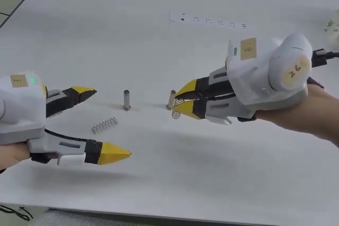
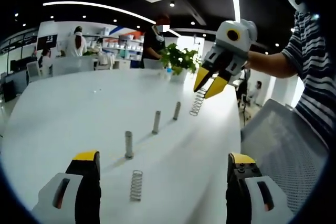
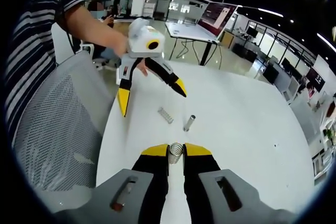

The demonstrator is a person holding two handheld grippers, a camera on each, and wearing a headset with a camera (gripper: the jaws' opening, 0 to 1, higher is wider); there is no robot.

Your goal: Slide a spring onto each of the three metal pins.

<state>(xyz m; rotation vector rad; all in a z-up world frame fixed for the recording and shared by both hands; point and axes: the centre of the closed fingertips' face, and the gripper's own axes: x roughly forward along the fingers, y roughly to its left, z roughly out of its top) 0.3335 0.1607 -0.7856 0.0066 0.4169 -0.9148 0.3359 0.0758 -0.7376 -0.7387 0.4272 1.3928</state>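
Three upright metal pins stand in a row on the white table: near pin [image 2: 128,144], middle pin [image 2: 156,121], far pin [image 2: 177,110]. Two of them appear in the head view, one pin [image 1: 126,100] bare and another pin [image 1: 171,99] right by the right gripper's tips. My right gripper [image 1: 179,103] is shut on a spring [image 3: 176,152], which hangs just above and beside the far pin [image 2: 197,102]. A second spring [image 1: 104,125] lies flat on the table near the bare pin. My left gripper [image 1: 103,123] stands open around that area, holding nothing.
A white power strip [image 1: 206,20] lies at the far side of the table. A mesh chair [image 3: 52,140] stands by the table edge. A potted plant [image 2: 181,59] sits at the table's far end. People stand in the background.
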